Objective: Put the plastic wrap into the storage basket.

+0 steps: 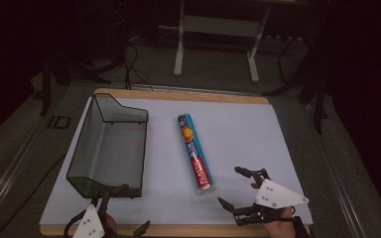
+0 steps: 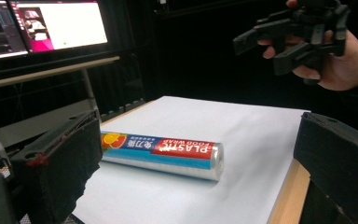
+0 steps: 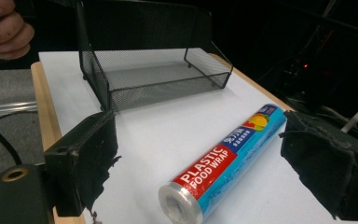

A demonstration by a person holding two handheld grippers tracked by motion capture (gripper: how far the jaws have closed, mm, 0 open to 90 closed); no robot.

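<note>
Right gripper (image 1: 235, 187) hovered jaws spread, just right of plastic food wrap roll (image 1: 196, 153); left gripper (image 1: 121, 208) spread, empty, left of roll, near mesh tray (image 1: 82, 144).

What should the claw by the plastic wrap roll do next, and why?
Probably the right gripper should ease forward and left so its jaws come either side of the near end of the plastic wrap roll. Its jaws stand wide open and hold nothing, the roll lies loose on the white mat just beside it, and the mesh tray sits empty.
</note>
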